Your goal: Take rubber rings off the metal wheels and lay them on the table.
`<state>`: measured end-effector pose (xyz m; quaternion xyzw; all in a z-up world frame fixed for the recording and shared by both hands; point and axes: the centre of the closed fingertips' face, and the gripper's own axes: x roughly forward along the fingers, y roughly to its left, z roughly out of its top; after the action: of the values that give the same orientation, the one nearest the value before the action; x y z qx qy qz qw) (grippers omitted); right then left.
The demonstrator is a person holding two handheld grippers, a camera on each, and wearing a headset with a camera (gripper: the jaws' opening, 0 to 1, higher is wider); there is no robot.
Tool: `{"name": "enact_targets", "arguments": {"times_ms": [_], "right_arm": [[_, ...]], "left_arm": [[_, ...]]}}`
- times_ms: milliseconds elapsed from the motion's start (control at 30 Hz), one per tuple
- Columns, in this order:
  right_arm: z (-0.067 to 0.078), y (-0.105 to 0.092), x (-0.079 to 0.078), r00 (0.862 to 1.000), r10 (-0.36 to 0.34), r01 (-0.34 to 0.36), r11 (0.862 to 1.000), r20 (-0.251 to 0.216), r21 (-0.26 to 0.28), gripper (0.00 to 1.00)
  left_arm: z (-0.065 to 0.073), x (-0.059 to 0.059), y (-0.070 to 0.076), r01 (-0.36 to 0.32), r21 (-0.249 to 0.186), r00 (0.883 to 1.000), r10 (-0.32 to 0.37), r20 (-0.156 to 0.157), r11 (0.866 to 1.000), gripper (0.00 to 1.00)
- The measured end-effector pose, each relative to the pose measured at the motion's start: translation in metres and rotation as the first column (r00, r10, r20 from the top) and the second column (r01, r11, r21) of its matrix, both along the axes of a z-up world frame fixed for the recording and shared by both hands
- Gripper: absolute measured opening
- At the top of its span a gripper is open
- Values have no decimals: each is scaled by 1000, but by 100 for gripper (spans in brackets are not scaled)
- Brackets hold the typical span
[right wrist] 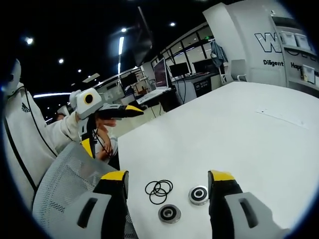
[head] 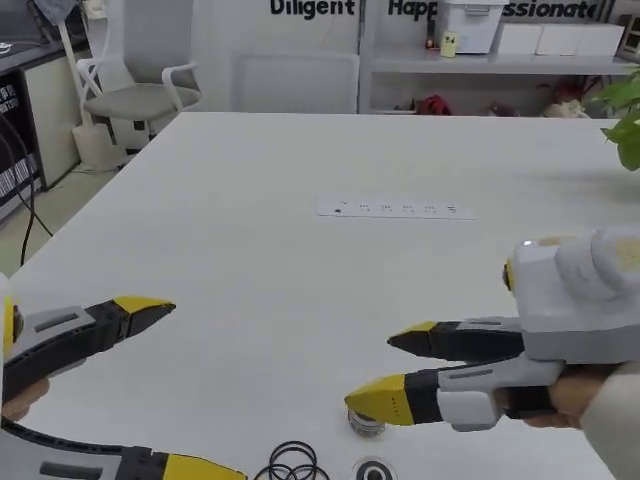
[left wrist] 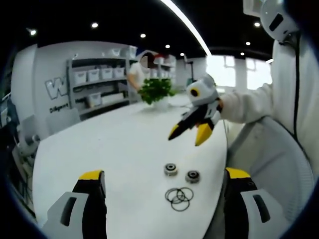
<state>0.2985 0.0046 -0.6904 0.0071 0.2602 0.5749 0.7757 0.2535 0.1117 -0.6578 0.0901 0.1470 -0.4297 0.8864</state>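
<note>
The fingers of the left gripper (head: pixel 205 390) stand wide apart and hold nothing. The right gripper (head: pixel 370 372) likewise has its yellow-tipped fingers parted and empty, the gap narrower than the left's in the head view. Between the two pairs, near the tabletop's (head: pixel 250 200) front edge, lie the rubber rings (head: pixel 295 462), a small loose heap of thin black loops that overlap one another and lie flat. Just beside them to the right is the first wheel (head: pixel 373 470), and close behind it the second wheel (head: pixel 367 424), which sits directly under the tip of the right gripper's lower finger. Whether that tip touches it I cannot tell, nor whether either wheel wears a ring. Nothing lies between the fingers and these parts.

Farther out on the white top lies a flat power strip (head: pixel 395 209), well apart from the work. Beyond the far edge are an office chair (head: pixel 140 90), shelving (head: pixel 480 62) and a green plant (head: pixel 625 120).

The right gripper is held level, pointing left across the tabletop, gripped from behind by a hand (head: pixel 575 395) in a white sleeve. The left gripper points right, its upper finger raised above the surface.
</note>
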Motion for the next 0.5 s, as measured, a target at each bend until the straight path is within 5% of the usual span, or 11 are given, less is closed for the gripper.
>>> {"name": "enact_targets", "arguments": {"times_ms": [133,500], "right_arm": [[6,-13,-4,1000,-9,9,1000,30,-7,76],[1,-49,-20,999,-18,21,998,50,-65,86]], "left_arm": [[2,-6,2,3,0,1000,-3,-5,1000,100],[-4,-13,17,-45,-10,999,45,-11,999,100]]}}
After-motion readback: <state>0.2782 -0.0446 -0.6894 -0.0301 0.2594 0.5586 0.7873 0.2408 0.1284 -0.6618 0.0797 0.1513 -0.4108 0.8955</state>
